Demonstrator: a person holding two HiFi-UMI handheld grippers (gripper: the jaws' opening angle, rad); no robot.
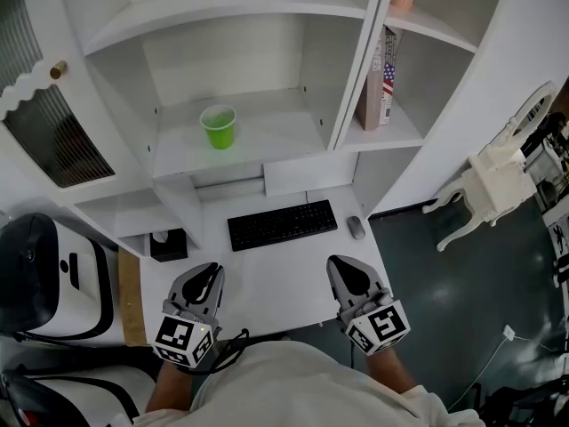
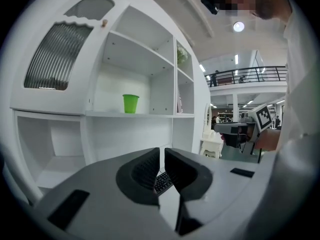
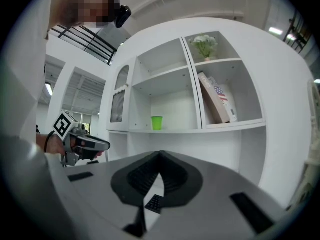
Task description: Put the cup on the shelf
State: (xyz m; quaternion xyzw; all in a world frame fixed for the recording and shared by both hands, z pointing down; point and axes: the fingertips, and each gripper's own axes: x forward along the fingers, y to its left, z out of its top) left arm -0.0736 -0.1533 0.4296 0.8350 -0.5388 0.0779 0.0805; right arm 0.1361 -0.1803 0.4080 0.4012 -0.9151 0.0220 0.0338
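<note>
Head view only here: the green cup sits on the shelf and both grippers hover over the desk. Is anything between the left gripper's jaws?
Observer: No. In its own view the left gripper has its jaws together with nothing between them; only the keyboard shows beyond.
Operator: And the right one?
Observer: The right gripper is shut too, tips touching, empty.
Operator: Is the cup upright?
Observer: Yes. Seen side-on, the cup stands upright on the shelf, mouth up, apart from the side walls.
</note>
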